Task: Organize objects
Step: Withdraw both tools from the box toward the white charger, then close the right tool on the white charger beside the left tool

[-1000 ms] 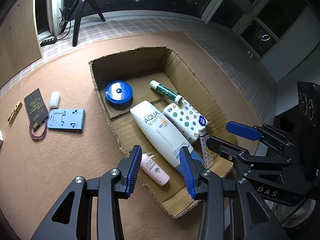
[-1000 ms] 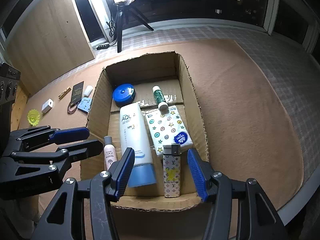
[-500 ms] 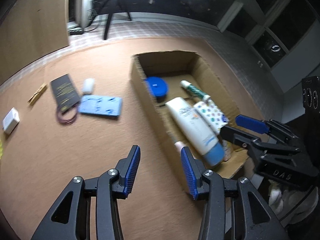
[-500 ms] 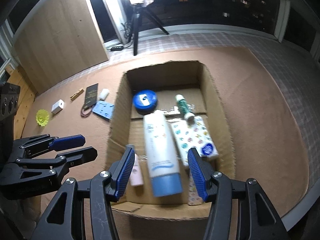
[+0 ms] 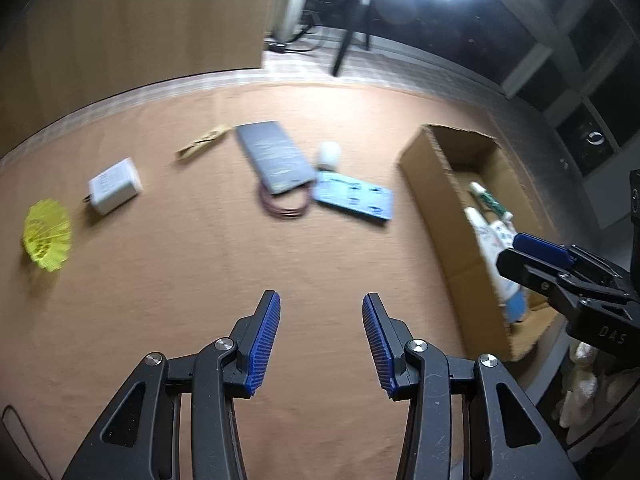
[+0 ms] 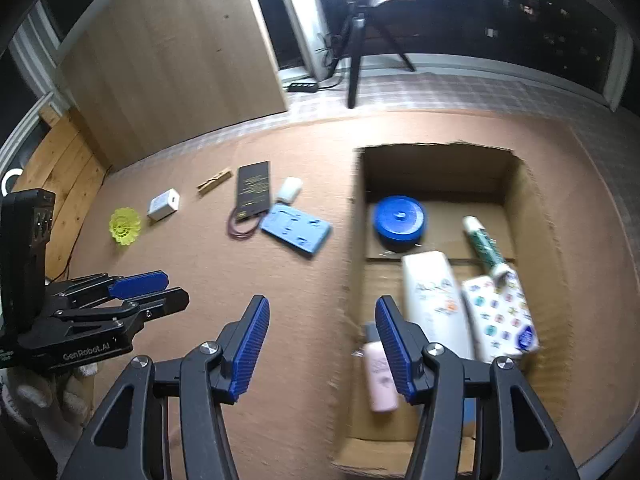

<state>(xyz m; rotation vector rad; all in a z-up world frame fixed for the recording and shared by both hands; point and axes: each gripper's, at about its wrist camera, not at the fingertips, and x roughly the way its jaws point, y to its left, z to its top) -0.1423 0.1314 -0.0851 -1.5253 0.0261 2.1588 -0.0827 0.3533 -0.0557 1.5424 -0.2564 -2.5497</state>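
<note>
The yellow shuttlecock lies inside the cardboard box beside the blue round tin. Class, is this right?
Not quite. The right wrist view shows the yellow shuttlecock lying on the brown mat, outside the cardboard box. The blue round tin is indeed inside it.

Both wrist views look steeply down, sharing the cardboard box.

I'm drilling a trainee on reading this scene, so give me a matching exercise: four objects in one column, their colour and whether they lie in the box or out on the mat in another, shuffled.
Things:
1. round lid
2. flat plate
3. small bottle
4. shuttlecock

Descriptions:
A. yellow, out on the mat
B. pink, inside the cardboard box
C. dark blue, inside the cardboard box
D. light blue, out on the mat

Pairs: 1-C, 2-D, 3-B, 4-A
</note>
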